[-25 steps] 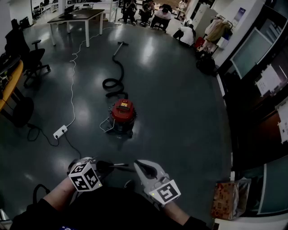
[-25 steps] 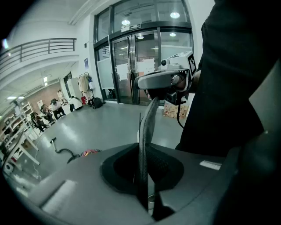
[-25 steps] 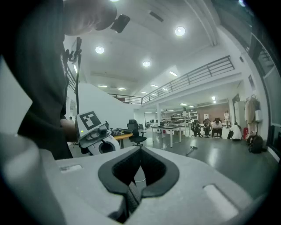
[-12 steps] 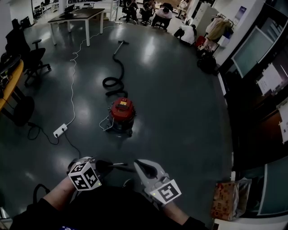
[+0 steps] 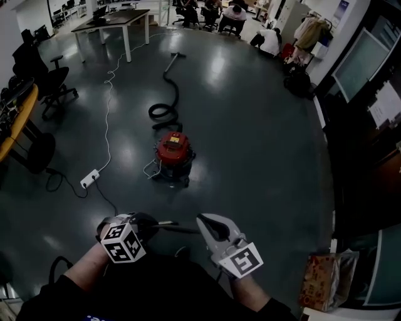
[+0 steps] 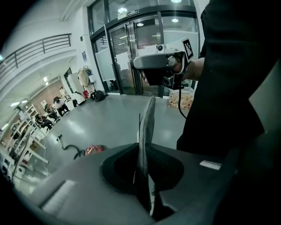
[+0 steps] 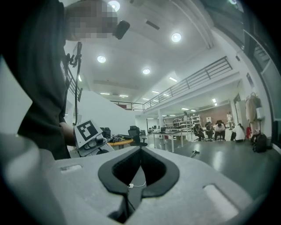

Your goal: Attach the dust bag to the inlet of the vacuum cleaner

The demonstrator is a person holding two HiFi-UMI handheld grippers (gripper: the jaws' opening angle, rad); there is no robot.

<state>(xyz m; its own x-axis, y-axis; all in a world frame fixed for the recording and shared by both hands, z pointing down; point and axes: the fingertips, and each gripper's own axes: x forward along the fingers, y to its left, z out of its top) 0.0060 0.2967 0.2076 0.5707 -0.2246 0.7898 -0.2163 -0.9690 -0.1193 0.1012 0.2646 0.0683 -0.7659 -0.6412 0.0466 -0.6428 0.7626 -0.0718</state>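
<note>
The red vacuum cleaner [image 5: 175, 150] stands on the dark floor well ahead of me, with its black hose [image 5: 165, 103] curling away behind it. It shows small in the left gripper view [image 6: 95, 149] too. My left gripper [image 5: 153, 223] [image 6: 141, 147] is shut on a thin flat sheet [image 6: 146, 127] seen edge-on, apparently the dust bag; in the head view the sheet [image 5: 177, 227] pokes out to the right. My right gripper [image 5: 204, 221] [image 7: 140, 150] is held level beside it, shut and empty. Both are close to my body, far from the vacuum.
A white power strip [image 5: 88, 178] and its cable [image 5: 105, 119] lie left of the vacuum. Office chairs [image 5: 53, 84] and a table [image 5: 113, 22] stand at the back left. Several people [image 5: 235, 12] sit at the far end. A printed box [image 5: 322, 282] sits by the dark wall at lower right.
The whole view has shifted as I move. Both grippers have drifted slightly right and forward, the right one more. Neither grip has changed.
</note>
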